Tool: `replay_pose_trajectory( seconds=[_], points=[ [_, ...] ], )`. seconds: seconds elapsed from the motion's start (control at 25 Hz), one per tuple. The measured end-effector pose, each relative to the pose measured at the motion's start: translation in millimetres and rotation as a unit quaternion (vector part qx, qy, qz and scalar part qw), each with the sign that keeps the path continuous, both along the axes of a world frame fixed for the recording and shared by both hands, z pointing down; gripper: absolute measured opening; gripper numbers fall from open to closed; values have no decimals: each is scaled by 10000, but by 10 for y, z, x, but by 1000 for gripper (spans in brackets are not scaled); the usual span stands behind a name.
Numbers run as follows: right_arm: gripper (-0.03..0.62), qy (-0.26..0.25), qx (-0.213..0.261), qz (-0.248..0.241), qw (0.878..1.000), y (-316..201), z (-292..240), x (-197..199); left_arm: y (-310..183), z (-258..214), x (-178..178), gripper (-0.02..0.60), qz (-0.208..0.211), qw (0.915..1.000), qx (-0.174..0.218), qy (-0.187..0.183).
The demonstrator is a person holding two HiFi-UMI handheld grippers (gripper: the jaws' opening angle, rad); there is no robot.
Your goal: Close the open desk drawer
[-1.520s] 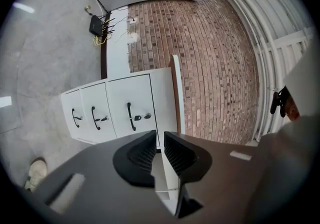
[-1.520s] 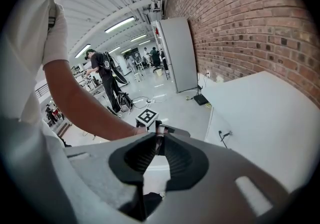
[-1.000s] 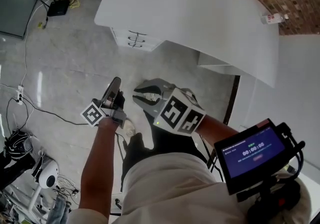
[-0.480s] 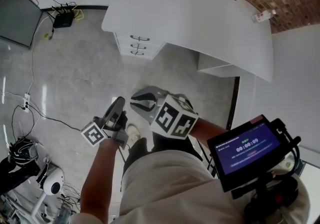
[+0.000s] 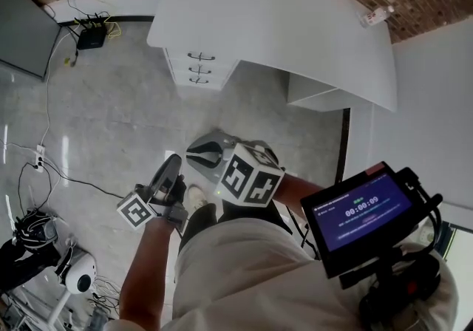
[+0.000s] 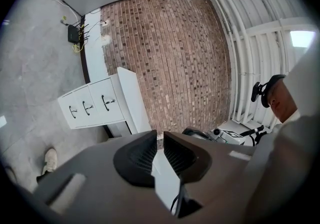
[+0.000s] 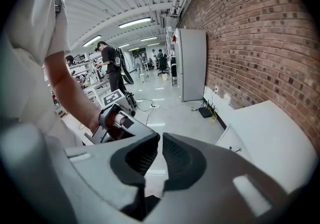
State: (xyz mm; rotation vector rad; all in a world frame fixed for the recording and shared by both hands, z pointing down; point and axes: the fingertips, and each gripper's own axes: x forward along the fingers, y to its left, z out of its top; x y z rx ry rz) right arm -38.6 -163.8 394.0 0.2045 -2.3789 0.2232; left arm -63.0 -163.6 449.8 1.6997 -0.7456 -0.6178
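The white desk (image 5: 281,19) stands against the brick wall. Under its left end sits a white drawer unit (image 5: 196,71) with three dark handles, which the left gripper view shows as the drawer unit (image 6: 92,107). From here the drawer fronts look about level, and I cannot tell which one stands out. Both grippers hang close to my body, well short of the desk. My left gripper (image 5: 171,163) is shut with nothing in it, its jaws (image 6: 160,135) nearly touching. My right gripper (image 5: 194,154), beside it, is also shut and empty (image 7: 161,138).
A black box with cables (image 5: 90,35) lies on the floor by the wall, left of the desk. A small bottle (image 5: 373,16) lies on the desk's far right. Loose cables (image 5: 44,152) cross the grey floor. People (image 7: 109,63) stand far behind me.
Both grippers have dropped lower and nearer to my body. The desk and drawer unit have shifted slightly up and left in the head view.
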Motion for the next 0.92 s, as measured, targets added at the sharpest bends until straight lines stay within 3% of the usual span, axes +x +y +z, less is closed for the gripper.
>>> replay_pose_trajectory(
  seconds=[0.92],
  points=[
    [29,39,43,-248,9997,100,31,-108,173,193,-144,46,-227,9994,-253,-33]
  ],
)
